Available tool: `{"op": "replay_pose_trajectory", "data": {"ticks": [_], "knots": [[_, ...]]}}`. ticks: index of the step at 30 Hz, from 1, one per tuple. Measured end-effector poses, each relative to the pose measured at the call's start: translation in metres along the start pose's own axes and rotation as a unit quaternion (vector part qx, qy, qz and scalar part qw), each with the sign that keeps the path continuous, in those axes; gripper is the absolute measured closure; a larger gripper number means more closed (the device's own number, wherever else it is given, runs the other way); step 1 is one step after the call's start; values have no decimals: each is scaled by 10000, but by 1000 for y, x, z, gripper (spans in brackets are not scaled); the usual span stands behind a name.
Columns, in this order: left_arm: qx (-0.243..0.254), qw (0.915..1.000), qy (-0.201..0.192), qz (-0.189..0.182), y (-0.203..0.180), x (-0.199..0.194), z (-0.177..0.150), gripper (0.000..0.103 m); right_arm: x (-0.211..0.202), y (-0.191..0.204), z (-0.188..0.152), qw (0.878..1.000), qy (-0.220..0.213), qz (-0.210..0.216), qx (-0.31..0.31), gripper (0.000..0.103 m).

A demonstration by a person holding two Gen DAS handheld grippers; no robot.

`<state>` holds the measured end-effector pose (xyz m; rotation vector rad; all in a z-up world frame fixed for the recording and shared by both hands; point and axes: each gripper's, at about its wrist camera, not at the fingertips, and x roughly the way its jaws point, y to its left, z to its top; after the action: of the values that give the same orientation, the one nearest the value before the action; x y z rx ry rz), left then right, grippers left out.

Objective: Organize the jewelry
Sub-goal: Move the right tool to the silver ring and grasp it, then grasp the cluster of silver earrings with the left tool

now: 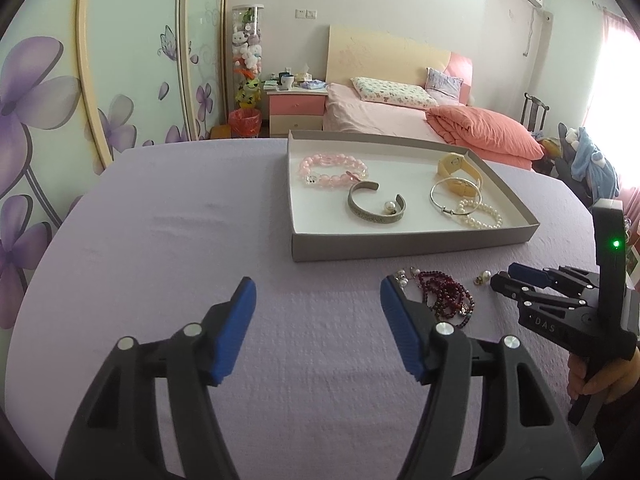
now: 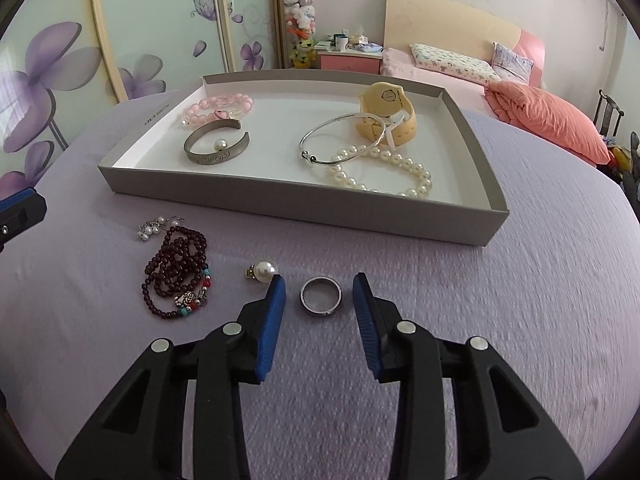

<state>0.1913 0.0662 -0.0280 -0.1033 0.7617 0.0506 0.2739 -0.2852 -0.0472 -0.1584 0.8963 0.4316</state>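
Observation:
A silver ring (image 2: 321, 295) lies flat on the lilac cloth between the blue pads of my right gripper (image 2: 320, 286); the pads stand a little apart from it on both sides, so the gripper is open. A pearl earring (image 2: 264, 270) sits just left of the left pad. A dark red bead bracelet (image 2: 176, 272) and a small pearl cluster (image 2: 154, 228) lie further left. My left gripper (image 1: 318, 292) is open over bare cloth, with the red beads (image 1: 446, 296) just right of its right finger. The grey tray (image 2: 280, 200) holds several bracelets and a yellow watch (image 2: 386, 114).
The tray (image 1: 400, 246) sits at the far middle of the cloth-covered table. The right gripper's body (image 1: 560, 300) and the hand holding it show at the right edge of the left wrist view. A bed, a nightstand and wardrobe doors lie beyond the table.

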Motion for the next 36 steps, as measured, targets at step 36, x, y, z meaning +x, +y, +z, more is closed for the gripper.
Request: {"op": "replay_pose_trajectory", "data": {"ticks": [36], "knots": [[869,9927,751,-359,-68,74,-7,77,-15,-46,-1,9971,-101,84,747,81]]}}
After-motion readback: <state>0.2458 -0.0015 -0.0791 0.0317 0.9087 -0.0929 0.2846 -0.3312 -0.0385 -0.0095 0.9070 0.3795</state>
